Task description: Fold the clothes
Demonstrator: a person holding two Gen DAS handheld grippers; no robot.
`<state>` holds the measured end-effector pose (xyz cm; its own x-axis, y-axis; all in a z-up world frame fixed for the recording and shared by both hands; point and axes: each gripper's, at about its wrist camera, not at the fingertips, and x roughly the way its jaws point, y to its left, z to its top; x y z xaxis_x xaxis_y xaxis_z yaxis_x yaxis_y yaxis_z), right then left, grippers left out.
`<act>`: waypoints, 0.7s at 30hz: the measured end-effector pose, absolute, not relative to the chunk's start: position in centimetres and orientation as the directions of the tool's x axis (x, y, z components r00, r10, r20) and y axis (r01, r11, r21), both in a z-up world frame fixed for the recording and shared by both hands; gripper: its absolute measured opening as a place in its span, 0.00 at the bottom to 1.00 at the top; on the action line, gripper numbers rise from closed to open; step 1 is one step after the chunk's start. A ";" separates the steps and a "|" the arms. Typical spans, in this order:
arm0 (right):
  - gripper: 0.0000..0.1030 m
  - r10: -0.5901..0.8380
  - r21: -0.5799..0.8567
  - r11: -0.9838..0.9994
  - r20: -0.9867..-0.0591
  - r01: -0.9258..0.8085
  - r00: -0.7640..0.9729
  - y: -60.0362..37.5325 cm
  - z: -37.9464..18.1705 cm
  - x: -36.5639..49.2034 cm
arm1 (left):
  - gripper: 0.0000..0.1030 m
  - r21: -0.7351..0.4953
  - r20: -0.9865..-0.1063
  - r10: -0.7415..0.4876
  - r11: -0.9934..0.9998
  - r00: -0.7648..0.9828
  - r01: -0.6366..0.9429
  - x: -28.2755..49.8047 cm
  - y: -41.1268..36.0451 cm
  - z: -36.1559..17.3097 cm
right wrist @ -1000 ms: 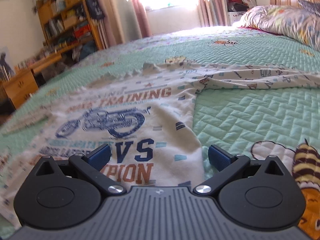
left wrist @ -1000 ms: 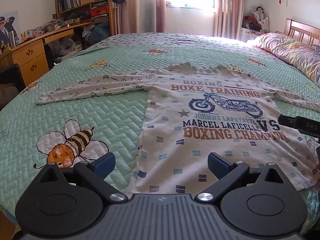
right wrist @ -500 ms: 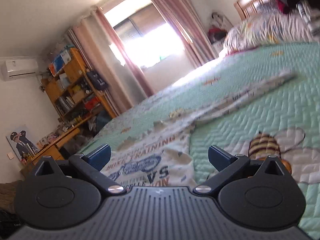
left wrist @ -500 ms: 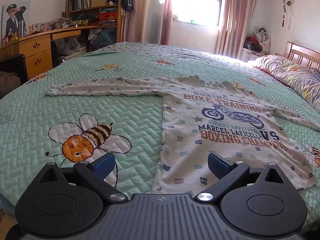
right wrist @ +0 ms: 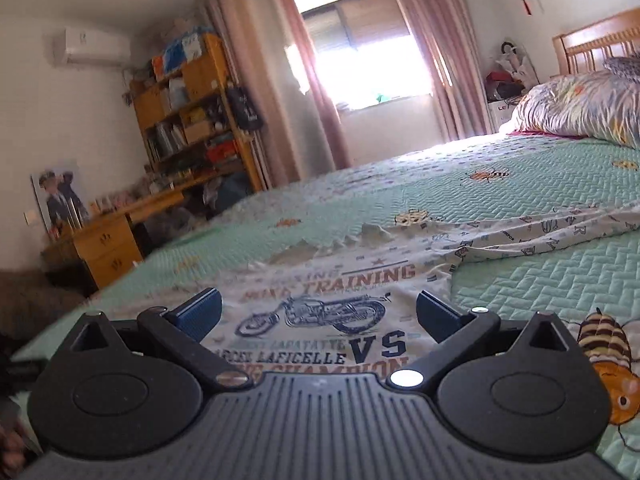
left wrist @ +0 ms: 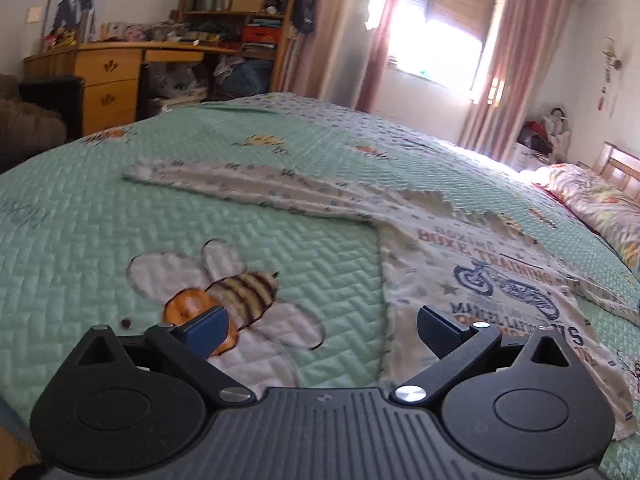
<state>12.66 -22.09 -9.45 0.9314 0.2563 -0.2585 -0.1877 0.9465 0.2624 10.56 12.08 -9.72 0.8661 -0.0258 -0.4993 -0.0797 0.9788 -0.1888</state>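
Both grippers have pulled back and lifted since a second ago, when they hung low over the shirt's hem. The left gripper now looks over the bee print beside the shirt; the right gripper faces its chest print. Both stand wide open and hold nothing. The shirt lies flat on the bed, front up, collar toward the window, sleeves spread sideways.

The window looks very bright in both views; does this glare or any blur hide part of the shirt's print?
Left wrist view: the window is blown out, and the shirt print is soft but partly readable. Right wrist view: similar glare at the window; "TRAINING" and "VS" on the shirt read clearly, while the far-left bed edge blurs.
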 end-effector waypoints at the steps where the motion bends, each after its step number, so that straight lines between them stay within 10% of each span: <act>1: 1.00 0.251 0.227 0.955 -0.284 -0.190 0.925 -21.7 -9.6 13.7 | 0.98 -0.172 -0.483 -0.058 0.985 0.874 -0.029 12.0 11.0 -9.1; 7: 1.00 0.210 0.118 0.977 -0.441 -0.176 0.873 -21.0 -10.4 24.6 | 0.99 -0.067 -0.443 -0.246 0.968 0.862 0.242 24.6 4.1 -7.6; 13: 1.00 0.159 0.117 0.987 -0.668 -0.108 0.727 -21.0 -14.0 36.6 | 0.92 -0.034 -0.683 -0.189 0.973 0.705 0.228 37.3 0.0 -14.0; 21: 1.00 0.154 0.059 0.986 -0.681 -0.156 0.716 -22.6 -15.4 23.8 | 0.99 -0.012 -0.678 -0.211 0.961 0.704 0.277 27.8 3.9 -15.1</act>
<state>23.80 -22.65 -15.38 0.7160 0.1543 -0.6809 -0.1560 0.9860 0.0594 27.79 3.94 -15.11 0.7038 -0.2115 -0.6782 0.2771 0.9608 -0.0120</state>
